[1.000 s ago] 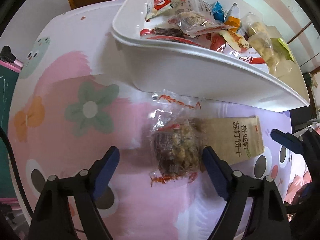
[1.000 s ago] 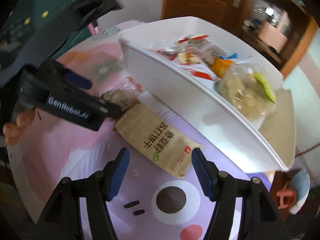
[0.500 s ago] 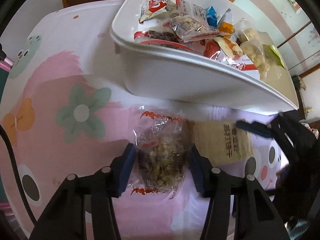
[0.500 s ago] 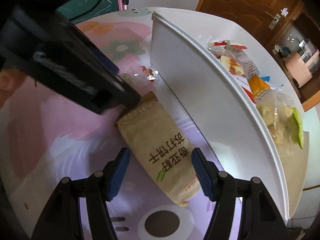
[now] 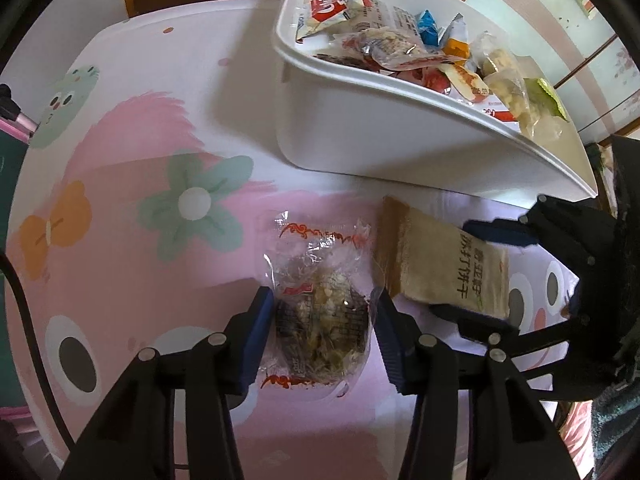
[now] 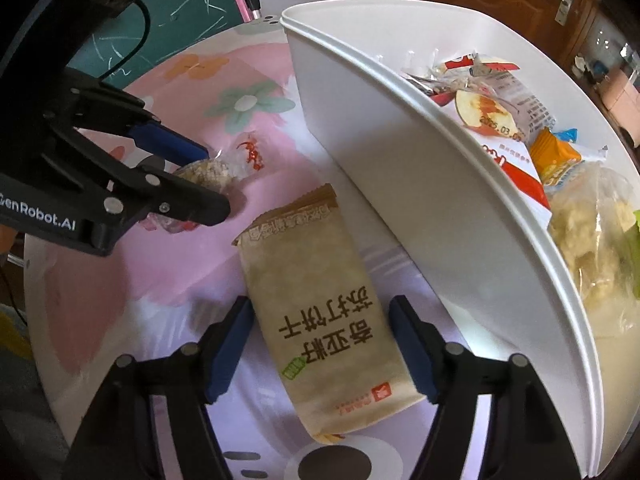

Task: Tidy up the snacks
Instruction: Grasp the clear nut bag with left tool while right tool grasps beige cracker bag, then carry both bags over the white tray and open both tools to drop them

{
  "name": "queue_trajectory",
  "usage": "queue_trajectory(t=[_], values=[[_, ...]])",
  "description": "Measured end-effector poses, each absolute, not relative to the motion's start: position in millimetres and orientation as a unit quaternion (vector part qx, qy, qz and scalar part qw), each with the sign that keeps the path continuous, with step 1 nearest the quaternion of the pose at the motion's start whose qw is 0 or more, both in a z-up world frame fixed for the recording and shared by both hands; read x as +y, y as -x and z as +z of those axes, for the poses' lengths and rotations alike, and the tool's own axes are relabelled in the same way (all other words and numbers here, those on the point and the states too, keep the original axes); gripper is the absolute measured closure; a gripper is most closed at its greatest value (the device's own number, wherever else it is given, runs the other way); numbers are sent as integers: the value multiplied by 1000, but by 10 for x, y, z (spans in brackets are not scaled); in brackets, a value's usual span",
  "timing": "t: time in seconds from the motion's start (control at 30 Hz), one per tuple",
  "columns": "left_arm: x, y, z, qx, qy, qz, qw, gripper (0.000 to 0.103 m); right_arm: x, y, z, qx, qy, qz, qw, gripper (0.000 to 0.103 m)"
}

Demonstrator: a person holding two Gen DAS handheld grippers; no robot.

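Most snacks already lie in the white bin [image 5: 380, 128] at the counter's far edge, leaving two beside it: the left gripper [image 5: 320, 332], wide apart a second ago, now pinches the clear nut-cake packet [image 5: 320, 300], while the right gripper [image 6: 320, 340] has advanced, jaws open astride the brown cracker pack [image 6: 320, 320].

Two handheld grippers share one build: the left gripper [image 5: 322, 338] and right gripper [image 6: 322, 346] have matte black plastic arms studded with round silver screws, each finger faced with a dark blue pad [image 6: 228, 346]. White lettering reading "enRobot.AI" marks the left unit's black body [image 6: 38, 220], and a black cable [image 5: 24, 320] trails alongside.
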State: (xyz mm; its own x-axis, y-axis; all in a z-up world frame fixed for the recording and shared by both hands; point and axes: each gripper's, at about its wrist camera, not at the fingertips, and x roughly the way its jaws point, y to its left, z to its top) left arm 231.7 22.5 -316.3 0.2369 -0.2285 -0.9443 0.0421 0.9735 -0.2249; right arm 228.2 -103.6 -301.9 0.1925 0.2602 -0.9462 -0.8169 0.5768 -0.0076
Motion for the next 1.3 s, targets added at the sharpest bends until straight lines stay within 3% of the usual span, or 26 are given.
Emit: queue_trajectory(t=[0.27,0.7,0.9,1.3], values=[[-82,-2267,-3044,601,55,-68,794,56,-1119,-2082,-3000,538,229,339,737,47],[-232,-2004,-2661,589,58,-89,801,57,-1673,-1586,-2557,542,45,258,798,48],[-228,-1850,-2274,575,81,-107,807,57,-1834,-1480,-2148,516,-20,218,828,48],[-193,-1751,-1155,496,68,-117,858,57,-1970,-1507,-1261,458,-29,192,867,48]])
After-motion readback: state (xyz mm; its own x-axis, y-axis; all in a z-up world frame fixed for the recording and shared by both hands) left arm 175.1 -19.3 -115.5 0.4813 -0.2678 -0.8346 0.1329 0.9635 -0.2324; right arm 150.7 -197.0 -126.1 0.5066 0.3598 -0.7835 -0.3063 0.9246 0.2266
